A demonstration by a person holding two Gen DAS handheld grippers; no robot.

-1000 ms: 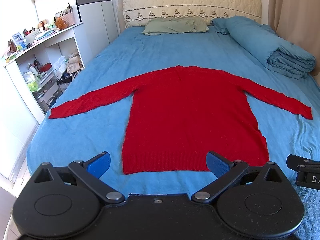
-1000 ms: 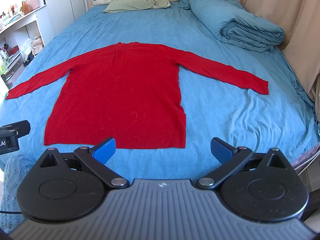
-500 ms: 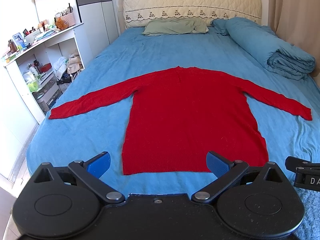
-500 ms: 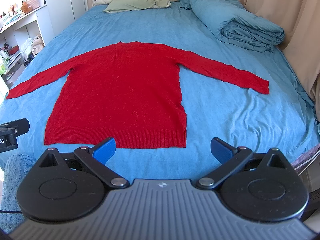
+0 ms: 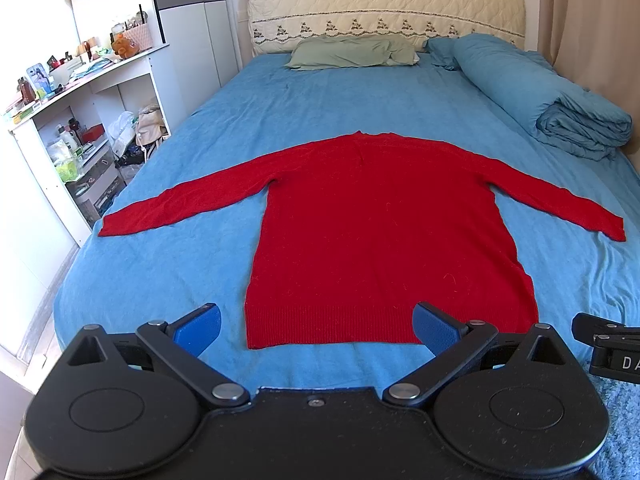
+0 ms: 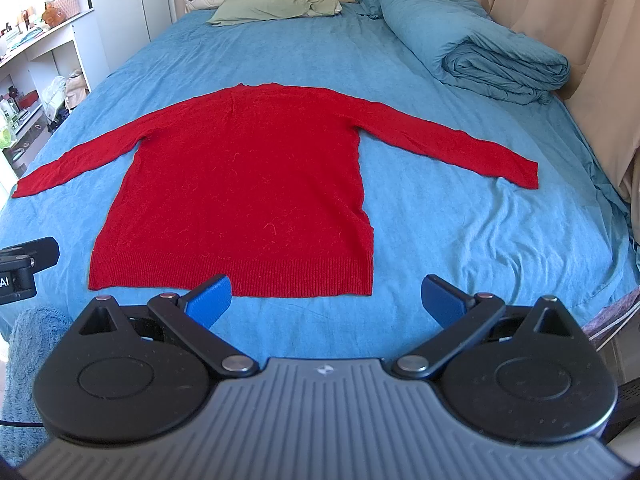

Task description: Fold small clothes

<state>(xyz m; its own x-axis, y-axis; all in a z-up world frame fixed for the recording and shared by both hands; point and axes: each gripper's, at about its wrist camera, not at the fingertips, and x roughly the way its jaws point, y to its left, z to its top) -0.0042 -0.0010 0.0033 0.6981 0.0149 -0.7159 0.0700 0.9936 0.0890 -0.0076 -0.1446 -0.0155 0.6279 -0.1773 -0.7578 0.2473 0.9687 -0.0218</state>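
Bedroom, daylight. Blue bedsheet (image 5: 320, 128) fills both views; I see a green pillow (image 5: 352, 53) upper centre and a rolled blue duvet (image 5: 560, 104) upper right. White shelving (image 5: 80, 128) sits at the left edge.

Red sweater (image 5: 380, 232) lies flat mid-frame, hem toward me, both sleeves spread out to the sides.

My left gripper (image 5: 316, 326) hovers just short of the hem, jaws spread wide, holding nothing. My right gripper (image 6: 326, 300) likewise: jaws spread, empty, near the hem's lower right corner.
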